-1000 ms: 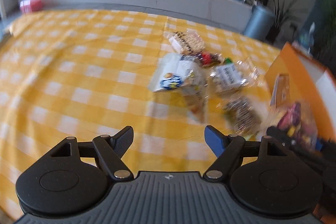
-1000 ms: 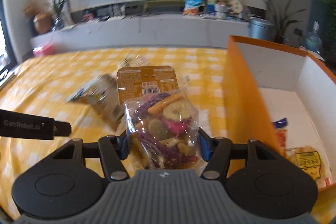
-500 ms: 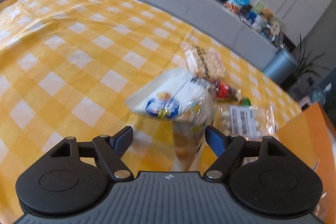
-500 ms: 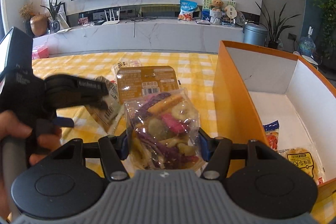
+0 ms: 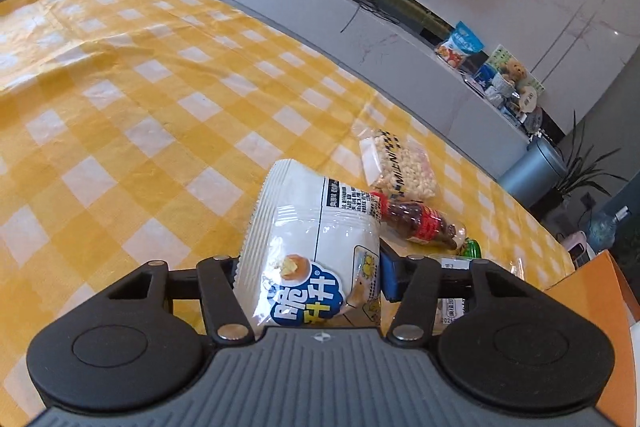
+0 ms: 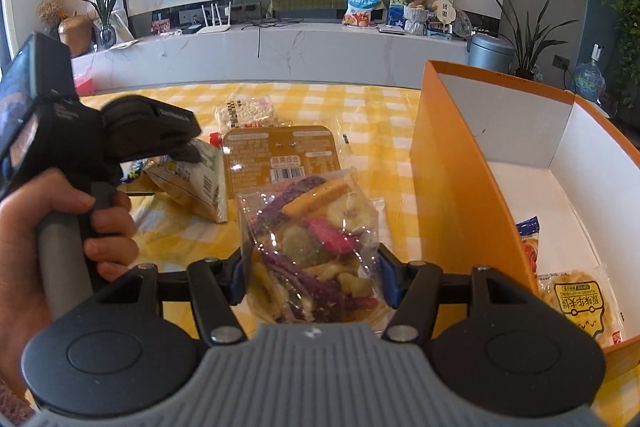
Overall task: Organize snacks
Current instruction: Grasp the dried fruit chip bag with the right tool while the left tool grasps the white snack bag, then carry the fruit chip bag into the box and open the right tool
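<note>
Indoors, yellow-check tablecloth [image 5: 160, 107] – L gripper [image 5: 308, 275] just closed on white snack bag [image 5: 316, 247], R gripper [image 6: 312, 271] pinching veg-chip pack [image 6: 312, 227]

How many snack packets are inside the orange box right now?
2: a yellow packet in the near corner, a blue-red packet just behind it. More may be hidden.

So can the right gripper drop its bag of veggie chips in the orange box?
Probably yes. The right gripper grips the veggie chips bag, and the orange box sits open-topped right beside it, with bare floor left inside.
</note>
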`<action>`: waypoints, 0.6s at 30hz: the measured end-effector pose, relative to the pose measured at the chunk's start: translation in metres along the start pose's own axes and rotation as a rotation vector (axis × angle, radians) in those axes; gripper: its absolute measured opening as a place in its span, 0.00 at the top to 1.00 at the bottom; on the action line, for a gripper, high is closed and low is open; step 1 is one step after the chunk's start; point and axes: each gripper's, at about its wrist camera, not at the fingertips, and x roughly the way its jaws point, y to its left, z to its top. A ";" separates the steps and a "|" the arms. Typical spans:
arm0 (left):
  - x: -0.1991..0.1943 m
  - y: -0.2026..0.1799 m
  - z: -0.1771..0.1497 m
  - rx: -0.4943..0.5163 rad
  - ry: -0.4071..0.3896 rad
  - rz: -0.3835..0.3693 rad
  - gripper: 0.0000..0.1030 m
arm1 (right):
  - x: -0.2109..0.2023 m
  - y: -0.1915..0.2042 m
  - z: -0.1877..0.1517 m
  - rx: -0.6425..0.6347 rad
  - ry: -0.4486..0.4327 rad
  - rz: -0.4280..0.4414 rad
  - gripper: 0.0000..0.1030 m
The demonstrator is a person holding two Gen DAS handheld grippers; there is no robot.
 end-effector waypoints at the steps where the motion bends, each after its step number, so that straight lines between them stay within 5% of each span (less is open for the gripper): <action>1: -0.002 0.002 0.001 -0.003 0.002 -0.003 0.43 | 0.000 0.000 0.000 -0.003 0.001 -0.001 0.42; 7: -0.020 0.009 0.010 0.002 0.001 -0.011 0.48 | 0.002 0.001 0.002 -0.018 -0.007 0.000 0.42; 18: -0.069 0.029 0.019 -0.106 0.006 -0.203 0.49 | -0.009 0.006 -0.003 -0.060 -0.050 0.022 0.42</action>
